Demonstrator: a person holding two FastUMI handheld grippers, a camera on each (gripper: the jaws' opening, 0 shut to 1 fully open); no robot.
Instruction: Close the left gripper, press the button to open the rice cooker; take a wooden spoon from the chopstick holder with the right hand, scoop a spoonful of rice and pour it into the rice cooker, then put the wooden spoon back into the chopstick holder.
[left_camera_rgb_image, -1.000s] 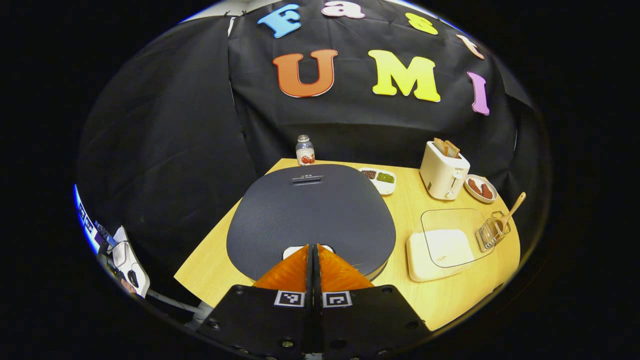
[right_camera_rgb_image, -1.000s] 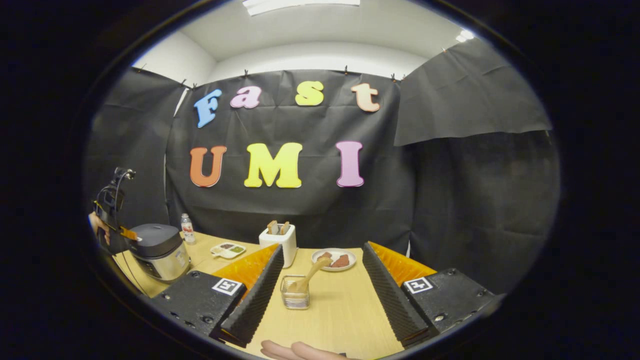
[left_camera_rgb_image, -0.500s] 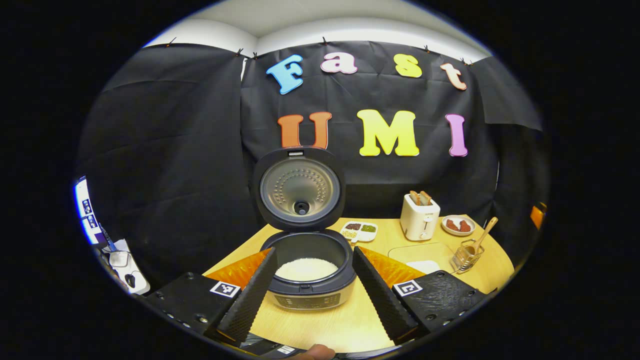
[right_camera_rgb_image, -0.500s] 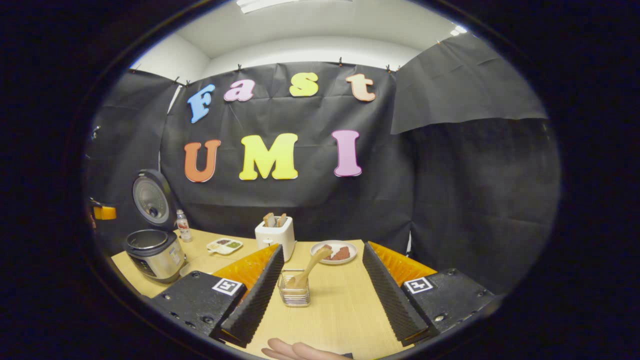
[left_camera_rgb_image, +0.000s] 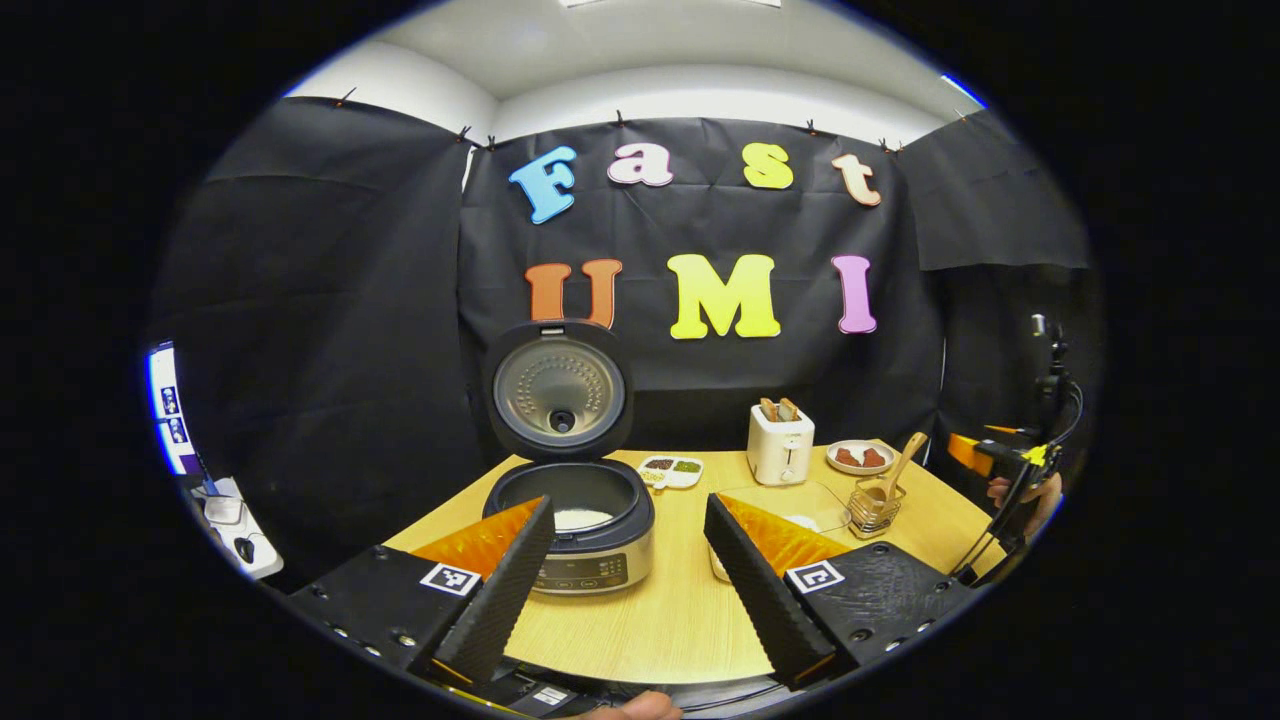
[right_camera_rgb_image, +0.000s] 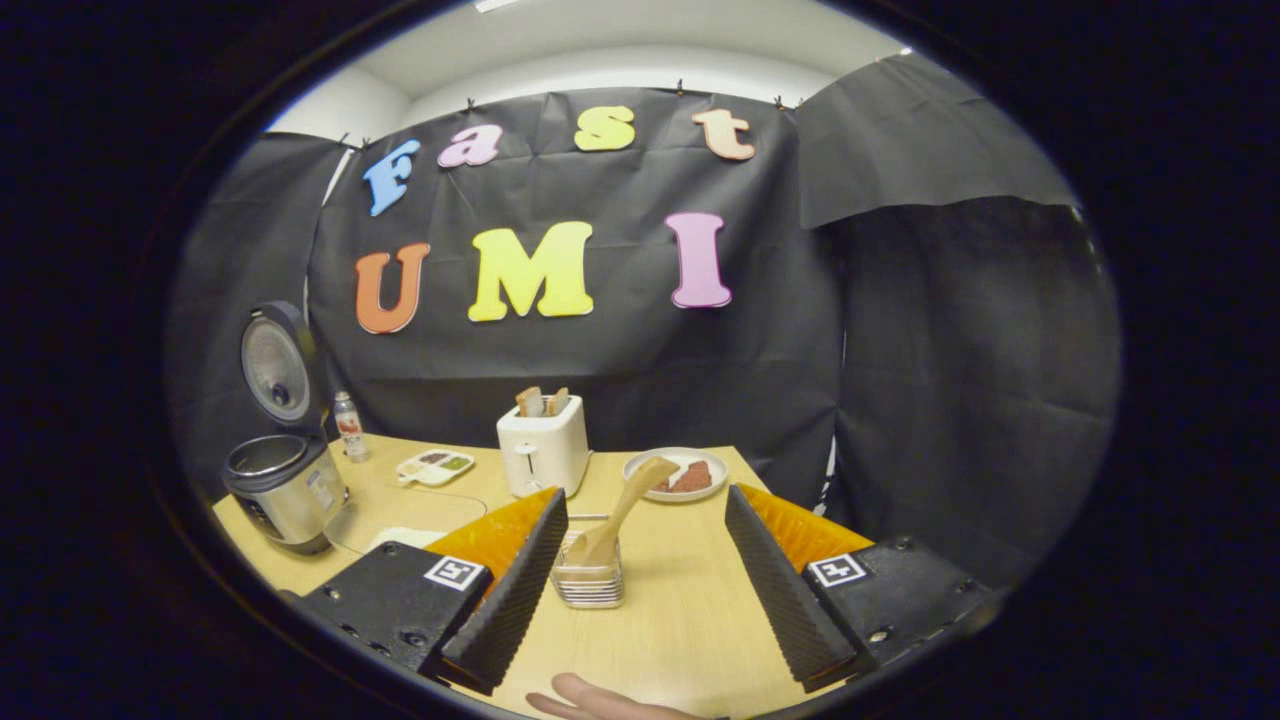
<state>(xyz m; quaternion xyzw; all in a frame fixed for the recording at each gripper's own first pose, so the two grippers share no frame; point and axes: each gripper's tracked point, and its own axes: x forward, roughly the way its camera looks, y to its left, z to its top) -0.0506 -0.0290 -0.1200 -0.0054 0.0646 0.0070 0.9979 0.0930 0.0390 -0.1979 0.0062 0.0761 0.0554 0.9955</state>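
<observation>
Fingers (left_camera_rgb_image: 520, 570) of the left gripper (left_camera_rgb_image: 625, 580) stood wide apart and held nothing, framing the rice cooker (left_camera_rgb_image: 572, 520), which sat on the bench (left_camera_rgb_image: 660, 620) with its lid (left_camera_rgb_image: 557, 388) swung upright and white rice visible in the pot. Fingers (right_camera_rgb_image: 515, 590) of the right gripper (right_camera_rgb_image: 645, 590) were likewise spread wide and empty, with the chopstick holder (right_camera_rgb_image: 590, 580) standing between them, nearer the left finger. A wooden spoon (right_camera_rgb_image: 622, 510) leaned in that holder, its handle tilted up to the right. Behind it stood a toaster (right_camera_rgb_image: 543, 455) and a plate (right_camera_rgb_image: 680, 472); the rice cooker (right_camera_rgb_image: 283, 485) sat far to the left, beside a small bottle (right_camera_rgb_image: 347, 425).
</observation>
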